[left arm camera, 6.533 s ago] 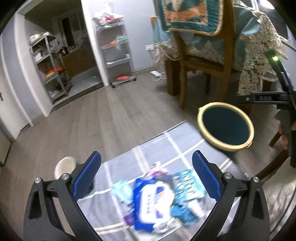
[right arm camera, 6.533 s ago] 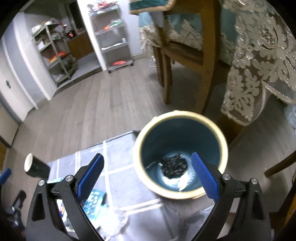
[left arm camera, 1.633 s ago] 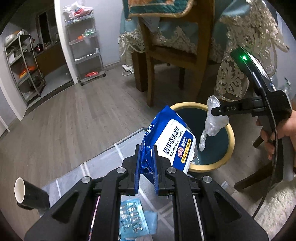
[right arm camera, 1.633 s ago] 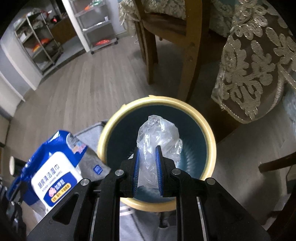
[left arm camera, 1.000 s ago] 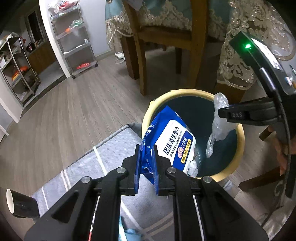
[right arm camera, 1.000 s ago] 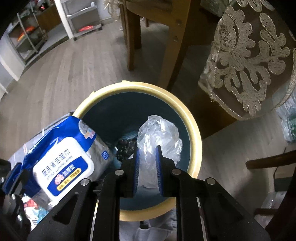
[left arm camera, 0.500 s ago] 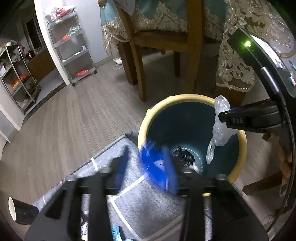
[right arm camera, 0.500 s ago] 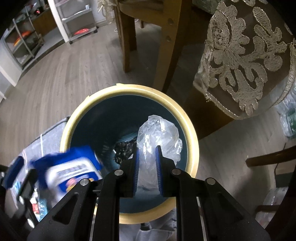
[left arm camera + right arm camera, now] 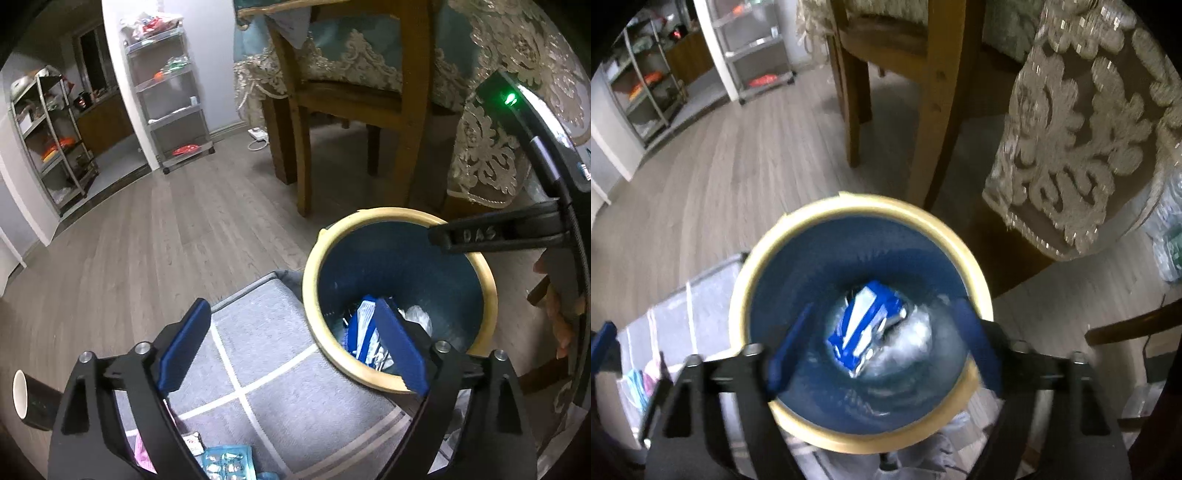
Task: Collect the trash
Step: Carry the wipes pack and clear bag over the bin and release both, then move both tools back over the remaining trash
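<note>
i count one round dark-teal bin with a cream rim [image 9: 798, 229], and in it one blue-and-white wipes packet [image 9: 866, 325] beside one crumpled clear plastic bag [image 9: 916, 336]. in my right view the packet lies at the bottom, centre of the frame, tilted, its long axis running from lower left to upper right. my right gripper [image 9: 882, 343] has just been opening; its blue pads stand wide over the bin mouth, nothing between them. my left gripper [image 9: 291, 347] has also just been opening and is released, empty, one pad over the grey rug with white lines [image 9: 280, 332], the other over the bin's rim [image 9: 314, 258]. at the lower left i see one black paper cup [image 9: 27, 400] on its side, and at the bottom edge one teal blister pack [image 9: 225, 461] on the rug.
</note>
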`<state>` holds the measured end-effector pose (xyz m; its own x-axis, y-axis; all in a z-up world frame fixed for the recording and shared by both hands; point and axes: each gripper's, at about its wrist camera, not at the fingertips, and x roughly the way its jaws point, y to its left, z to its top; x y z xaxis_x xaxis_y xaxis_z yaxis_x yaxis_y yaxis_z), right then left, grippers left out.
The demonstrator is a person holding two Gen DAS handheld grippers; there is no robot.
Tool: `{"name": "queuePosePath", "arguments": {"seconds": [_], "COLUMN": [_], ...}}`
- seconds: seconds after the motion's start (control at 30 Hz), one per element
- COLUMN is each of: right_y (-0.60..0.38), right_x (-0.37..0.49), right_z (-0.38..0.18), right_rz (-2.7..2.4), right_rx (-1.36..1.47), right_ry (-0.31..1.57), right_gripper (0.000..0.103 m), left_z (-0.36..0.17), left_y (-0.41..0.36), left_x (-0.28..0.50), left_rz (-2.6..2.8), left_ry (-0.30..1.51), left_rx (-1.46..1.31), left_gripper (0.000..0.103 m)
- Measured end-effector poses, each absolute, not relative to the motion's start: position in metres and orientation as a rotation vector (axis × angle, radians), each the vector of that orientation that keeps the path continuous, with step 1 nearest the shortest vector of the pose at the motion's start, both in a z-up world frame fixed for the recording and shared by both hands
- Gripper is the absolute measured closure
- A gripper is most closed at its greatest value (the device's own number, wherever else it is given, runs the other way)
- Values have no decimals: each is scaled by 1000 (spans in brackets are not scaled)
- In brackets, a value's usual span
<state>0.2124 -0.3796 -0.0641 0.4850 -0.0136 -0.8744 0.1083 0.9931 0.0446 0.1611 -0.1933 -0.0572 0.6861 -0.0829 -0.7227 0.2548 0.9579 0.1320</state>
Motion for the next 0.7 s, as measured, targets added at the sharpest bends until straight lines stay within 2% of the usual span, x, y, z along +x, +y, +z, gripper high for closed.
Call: {"name": "queuePosePath", "arguments": {"seconds": [0.1, 0.7], "right_y": [-370, -319], "right_x": [206, 126], "right_z": [-51, 23], "right_rz": [-71, -11], "right_rx": [32, 12], "right_ry": [1008, 767], "right_gripper": [10, 6], "left_z": [-52, 24], "left_y": [-187, -75], "left_x": [154, 66], "left_rz": [-178, -42], "left_ry": [786, 687], "left_rx": [229, 228], "left_gripper": [10, 6]}}
